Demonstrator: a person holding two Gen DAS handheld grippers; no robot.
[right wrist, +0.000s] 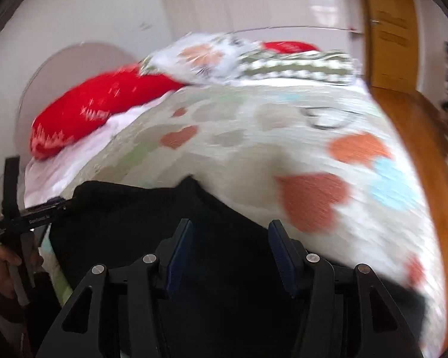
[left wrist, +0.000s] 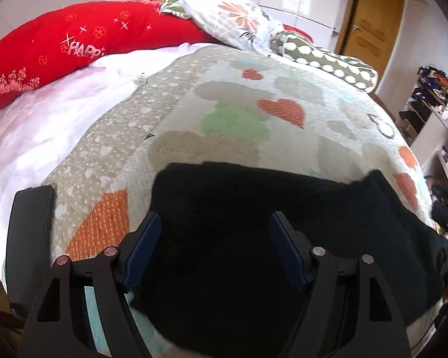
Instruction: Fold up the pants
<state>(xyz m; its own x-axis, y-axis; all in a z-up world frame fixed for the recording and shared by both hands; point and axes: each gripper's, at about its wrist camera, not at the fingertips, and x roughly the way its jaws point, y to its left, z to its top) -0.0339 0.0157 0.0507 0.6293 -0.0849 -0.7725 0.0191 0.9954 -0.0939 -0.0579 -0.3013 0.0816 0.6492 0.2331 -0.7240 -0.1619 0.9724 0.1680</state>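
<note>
Black pants point(left wrist: 254, 223) lie in a folded heap on the heart-patterned quilt point(left wrist: 254, 113) at the near edge of the bed. My left gripper point(left wrist: 215, 216) hovers over their left part, open, with its blue pads point(left wrist: 143, 247) wide apart and nothing pinched. In the blurred right wrist view the pants point(right wrist: 134, 208) fill the lower middle. My right gripper point(right wrist: 230, 223) stands open above their right part, its pads gripping nothing. At that view's left edge a hand point(right wrist: 3, 265) holds the left gripper point(right wrist: 30, 217) beside the pants.
A red pillow point(left wrist: 59, 47), a floral pillow point(left wrist: 233, 18) and a green dotted pillow point(left wrist: 328, 59) lie at the bed's head. A wooden door point(left wrist: 370, 29) and cluttered shelves point(left wrist: 433, 95) are at the right. A flat black object point(left wrist: 30, 229) sits at the left bed edge.
</note>
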